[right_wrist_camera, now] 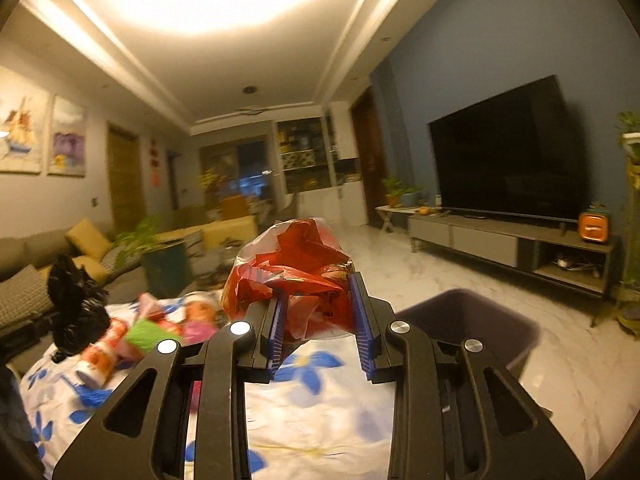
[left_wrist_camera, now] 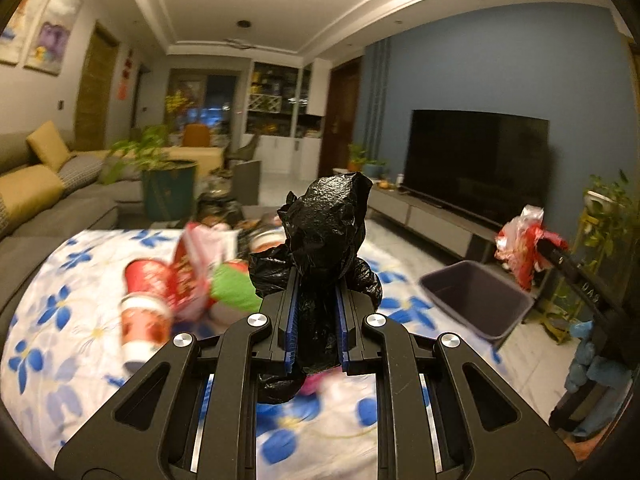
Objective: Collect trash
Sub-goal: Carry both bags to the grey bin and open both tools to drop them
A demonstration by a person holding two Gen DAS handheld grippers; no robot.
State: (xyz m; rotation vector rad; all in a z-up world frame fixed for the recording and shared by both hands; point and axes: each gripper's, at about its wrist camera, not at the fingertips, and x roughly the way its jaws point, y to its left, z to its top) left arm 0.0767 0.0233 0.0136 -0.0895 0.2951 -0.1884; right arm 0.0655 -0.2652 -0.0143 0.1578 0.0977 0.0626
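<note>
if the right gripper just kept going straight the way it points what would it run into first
Probably nothing close. The right gripper, shut on a red plastic wrapper, points across open floor toward the far end of the room. The dark bin sits lower and to its right, off that line, though depth is hard to judge.

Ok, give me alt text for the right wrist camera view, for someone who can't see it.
The right gripper is clamped on a crumpled red and clear plastic bag, held above a white cloth with blue flowers. A dark purple plastic bin stands on the floor to the right; blurred cups and wrappers lie on the cloth to the left.
</note>
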